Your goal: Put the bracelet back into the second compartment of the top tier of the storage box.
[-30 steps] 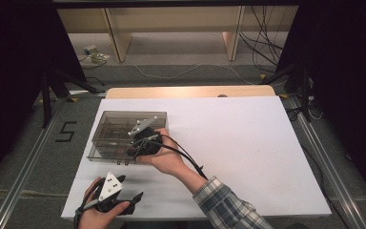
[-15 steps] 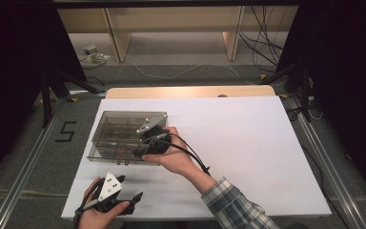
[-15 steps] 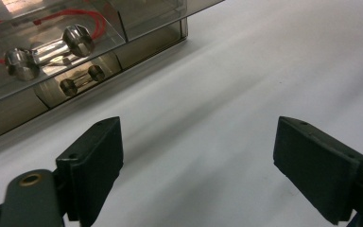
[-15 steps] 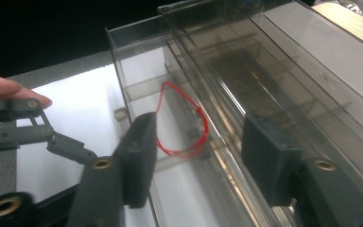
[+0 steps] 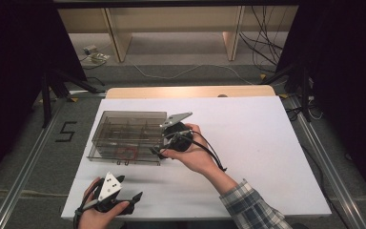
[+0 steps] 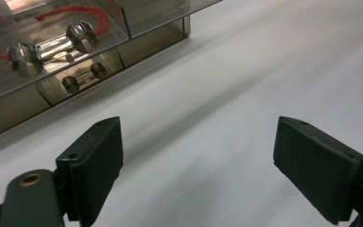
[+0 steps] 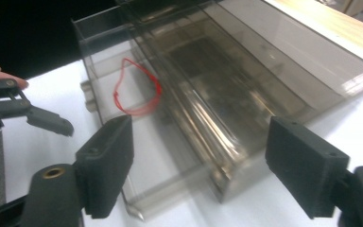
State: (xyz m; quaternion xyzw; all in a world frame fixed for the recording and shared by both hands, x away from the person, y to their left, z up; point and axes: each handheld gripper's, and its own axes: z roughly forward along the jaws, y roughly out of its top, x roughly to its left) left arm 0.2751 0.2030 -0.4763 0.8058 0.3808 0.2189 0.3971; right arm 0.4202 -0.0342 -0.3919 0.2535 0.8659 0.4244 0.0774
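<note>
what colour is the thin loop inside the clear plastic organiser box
Red; the thin cord loop shows best in the right gripper view, inside the smoky clear box.

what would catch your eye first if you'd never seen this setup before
The smoky clear compartment box on the left of the white table, with a red loop lying in one compartment. The right gripper stands open at the box's right end, and the left gripper rests open near the table's front edge.

Black "5" (image 5: pixel 66 132) on grey floor, left of table, no other txt
</note>
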